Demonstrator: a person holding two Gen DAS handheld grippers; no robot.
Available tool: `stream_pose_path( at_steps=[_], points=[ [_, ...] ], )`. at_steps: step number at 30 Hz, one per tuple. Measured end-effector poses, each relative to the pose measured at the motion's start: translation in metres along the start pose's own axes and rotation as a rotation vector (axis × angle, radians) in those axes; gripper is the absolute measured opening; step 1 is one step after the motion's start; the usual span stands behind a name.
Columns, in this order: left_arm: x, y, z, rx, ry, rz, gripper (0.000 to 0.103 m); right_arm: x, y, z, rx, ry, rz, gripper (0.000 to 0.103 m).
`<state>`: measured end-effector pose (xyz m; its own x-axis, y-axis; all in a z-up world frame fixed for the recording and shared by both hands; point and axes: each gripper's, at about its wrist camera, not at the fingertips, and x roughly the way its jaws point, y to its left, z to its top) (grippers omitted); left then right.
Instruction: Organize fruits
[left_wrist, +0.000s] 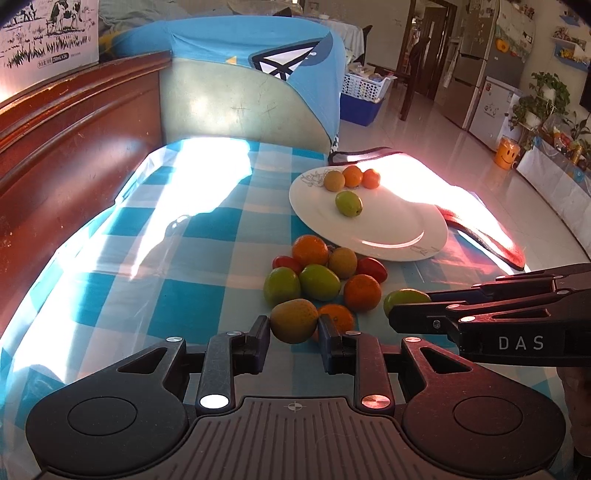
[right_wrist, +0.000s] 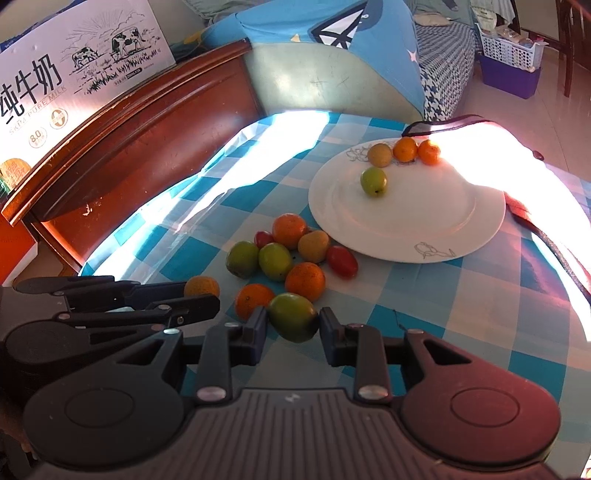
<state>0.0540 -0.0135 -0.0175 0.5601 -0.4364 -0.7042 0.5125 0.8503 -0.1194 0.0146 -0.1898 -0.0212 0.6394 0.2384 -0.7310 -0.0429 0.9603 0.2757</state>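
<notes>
Blue-and-white checked cloth covers the desk, and each tool grips one fruit.
Left tool is clamped on a yellow-orange fruit; right tool is clamped on a green fruit, both near the desk's near edge. Just beyond them, toward the middle of the desk, lies a loose cluster of fruits: oranges, green ones, a brownish one and small red ones, touching one another. Farther on, toward the far right corner, a white plate holds a green fruit apart from a row of three, one yellowish and two orange, at its far rim.
</notes>
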Motion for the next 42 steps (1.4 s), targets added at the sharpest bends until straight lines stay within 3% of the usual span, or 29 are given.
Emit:
stream_pose_path(
  at_steps=[9, 17, 25, 42],
  points=[
    [-0.004, -0.008, 0.020, 0.043, -0.037, -0.011, 0.025, -0.018, -0.004, 0.014, -0.020, -0.029, 0.014, 0.031],
    [0.005, -0.013, 0.040, 0.014, -0.037, -0.061, 0.025, -0.025, -0.020, 0.030, -0.054, -0.038, -0.023, 0.031],
    [0.027, -0.020, 0.062, 0.032, -0.038, -0.083, 0.025, -0.030, -0.054, 0.049, 0.041, -0.087, -0.073, 0.031],
    [0.074, -0.035, 0.084, 0.033, -0.009, -0.114, 0.025, -0.004, -0.085, 0.062, 0.164, -0.056, -0.102, 0.031]
  ],
)
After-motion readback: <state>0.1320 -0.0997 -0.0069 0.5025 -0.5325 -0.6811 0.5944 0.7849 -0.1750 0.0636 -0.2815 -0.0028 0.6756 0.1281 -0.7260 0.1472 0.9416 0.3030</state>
